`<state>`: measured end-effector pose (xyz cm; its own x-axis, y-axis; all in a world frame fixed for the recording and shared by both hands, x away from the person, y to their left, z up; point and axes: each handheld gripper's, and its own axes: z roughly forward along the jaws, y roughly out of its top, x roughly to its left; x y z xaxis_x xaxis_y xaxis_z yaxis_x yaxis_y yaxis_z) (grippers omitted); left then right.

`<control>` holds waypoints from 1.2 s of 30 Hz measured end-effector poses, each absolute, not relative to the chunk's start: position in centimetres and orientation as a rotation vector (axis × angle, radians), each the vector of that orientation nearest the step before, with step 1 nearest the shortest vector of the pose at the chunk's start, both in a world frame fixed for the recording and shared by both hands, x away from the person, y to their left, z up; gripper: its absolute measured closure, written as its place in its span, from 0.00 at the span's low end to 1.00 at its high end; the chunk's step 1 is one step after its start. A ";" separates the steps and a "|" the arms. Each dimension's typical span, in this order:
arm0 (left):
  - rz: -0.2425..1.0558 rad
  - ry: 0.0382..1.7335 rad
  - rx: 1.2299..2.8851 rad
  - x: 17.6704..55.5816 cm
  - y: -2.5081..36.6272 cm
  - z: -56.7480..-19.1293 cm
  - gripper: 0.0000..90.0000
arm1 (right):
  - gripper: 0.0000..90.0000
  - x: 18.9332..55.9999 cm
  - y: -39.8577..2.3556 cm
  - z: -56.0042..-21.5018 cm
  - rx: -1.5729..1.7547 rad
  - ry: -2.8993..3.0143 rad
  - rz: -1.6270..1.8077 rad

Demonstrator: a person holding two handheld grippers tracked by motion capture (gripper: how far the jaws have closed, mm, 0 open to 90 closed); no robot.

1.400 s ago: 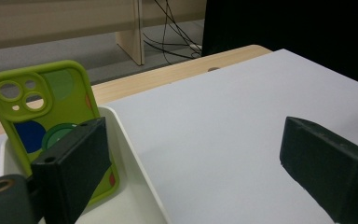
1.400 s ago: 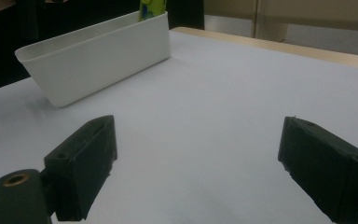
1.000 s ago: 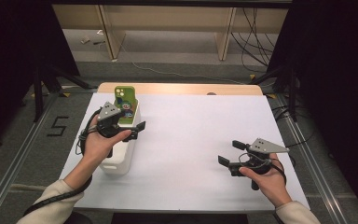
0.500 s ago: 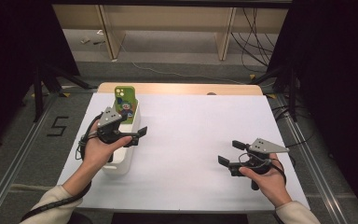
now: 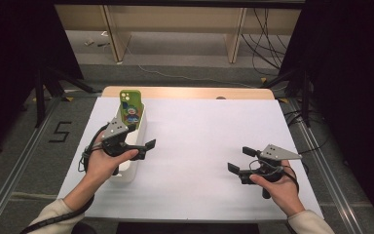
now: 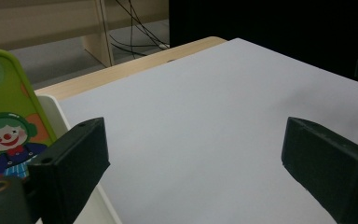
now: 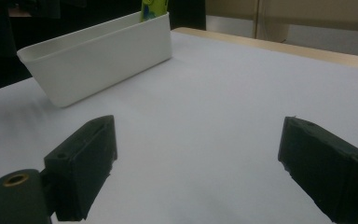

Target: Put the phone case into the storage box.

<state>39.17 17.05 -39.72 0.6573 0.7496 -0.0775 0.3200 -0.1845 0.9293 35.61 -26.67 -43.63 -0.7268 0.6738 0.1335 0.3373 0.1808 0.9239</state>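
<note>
While you hold both grippers above the white sheet [image 5: 199, 146] that covers the table [image 5: 185, 92], neither of them has anything in its grip.

Your left gripper [image 5: 139, 146] has its jaws wide open, with only bare sheet between them. From above it hovers over the right-hand wall of the white bin [image 5: 141, 122]. In the left gripper view the rim of this bin [image 6: 56, 105] passes just behind and under the jaw on the left of that view, and the other jaw is out over the open sheet.

The bin is long and narrow, with plain white walls. One thing stands in it: a green phone case [image 5: 130, 109] with a cartoon clown printed on it. The case stands upright at the far end of the bin and its top rises above the rim. In the left gripper view the case [image 6: 7, 121] is just beside the jaw on the left of that view, on its outer side, not between the jaws. Whether the jaw touches it I cannot tell. What else lies in the bin I cannot see, because your hand covers the near part.

Your right gripper [image 5: 241, 160] is also wide open, nothing between the jaws, low over the sheet. In the right gripper view the bin [image 7: 102, 56] lies well beyond the jaws, toward the left of that view, and the green top of the case [image 7: 154, 8] shows at its far end.
</note>
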 end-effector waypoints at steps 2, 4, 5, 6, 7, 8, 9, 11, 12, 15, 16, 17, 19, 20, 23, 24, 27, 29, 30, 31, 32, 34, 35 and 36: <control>0.473 0.850 1.772 39.0 17.0 -39.7 0.08 | 0.14 35.6 -26.7 -43.6 0.962 2.158 1.562; 0.452 0.843 1.767 38.9 17.0 -39.8 0.08 | 0.14 35.6 -26.7 -43.6 0.958 2.160 1.565; 0.452 0.840 1.767 38.8 17.0 -39.8 0.08 | 0.14 35.6 -26.7 -43.6 0.957 2.159 1.566; 0.455 0.837 1.769 38.7 17.0 -39.8 0.08 | 0.14 35.6 -26.7 -43.6 0.956 2.159 1.565; 0.453 0.836 1.770 38.6 16.9 -39.8 0.08 | 0.14 35.6 -26.7 -43.6 0.956 2.158 1.566; 0.452 0.834 1.770 38.5 16.9 -39.9 0.08 | 0.14 35.6 -26.7 -43.6 0.955 2.158 1.566; 0.454 0.830 1.771 38.4 17.0 -39.9 0.08 | 0.14 35.6 -26.7 -43.6 0.955 2.158 1.567; 0.452 0.827 1.770 38.2 16.9 -39.9 0.08 | 0.14 35.5 -26.7 -43.6 0.949 2.162 1.568; 0.455 0.822 1.772 38.0 16.9 -39.9 0.08 | 0.14 35.5 -26.7 -43.5 0.947 2.162 1.570; 0.472 0.805 1.779 37.7 17.0 -39.9 0.08 | 0.15 35.5 -26.7 -43.4 0.938 2.161 1.578; 0.474 0.802 1.778 37.5 17.0 -39.9 0.08 | 0.15 35.5 -26.8 -43.4 0.936 2.164 1.575; 0.475 0.798 1.779 37.4 17.0 -39.9 0.08 | 0.15 35.5 -26.7 -43.4 0.935 2.163 1.578; 0.475 0.792 1.782 37.2 17.1 -40.0 0.08 | 0.15 35.5 -26.7 -43.4 0.931 2.168 1.573; 0.476 0.790 1.781 37.0 17.1 -40.0 0.08 | 0.15 35.4 -26.7 -43.4 0.932 2.170 1.572; 0.481 0.775 1.786 36.7 17.2 -40.2 0.07 | 0.15 35.4 -26.6 -43.4 0.928 2.171 1.575; 0.476 0.777 1.785 36.6 17.3 -40.3 0.07 | 0.15 35.4 -26.6 -43.4 0.927 2.171 1.576; 0.468 0.770 1.788 36.4 17.4 -40.5 0.07 | 0.15 35.4 -26.7 -43.4 0.927 2.175 1.572; 0.461 0.766 1.790 36.3 17.4 -40.6 0.07 | 0.15 35.4 -26.6 -43.4 0.924 2.175 1.574; 0.460 0.764 1.791 36.2 17.5 -40.7 0.07 | 0.15 35.4 -26.6 -43.4 0.925 2.174 1.573; 0.457 0.761 1.791 36.2 17.5 -40.7 0.07 | 0.15 35.4 -26.7 -43.4 0.928 2.174 1.572; 0.455 0.761 1.790 36.1 17.5 -40.8 0.07 | 0.15 35.4 -26.7 -43.4 0.928 2.174 1.572; 0.459 0.758 1.789 36.0 17.6 -40.9 0.07 | 0.15 35.4 -26.6 -43.4 0.928 2.173 1.574; 0.458 0.758 1.789 36.0 17.6 -40.9 0.07 | 0.15 35.4 -26.6 -43.4 0.928 2.173 1.574; 0.454 0.761 1.788 35.9 17.6 -41.0 0.07 | 0.15 35.4 -26.6 -43.4 0.927 2.174 1.575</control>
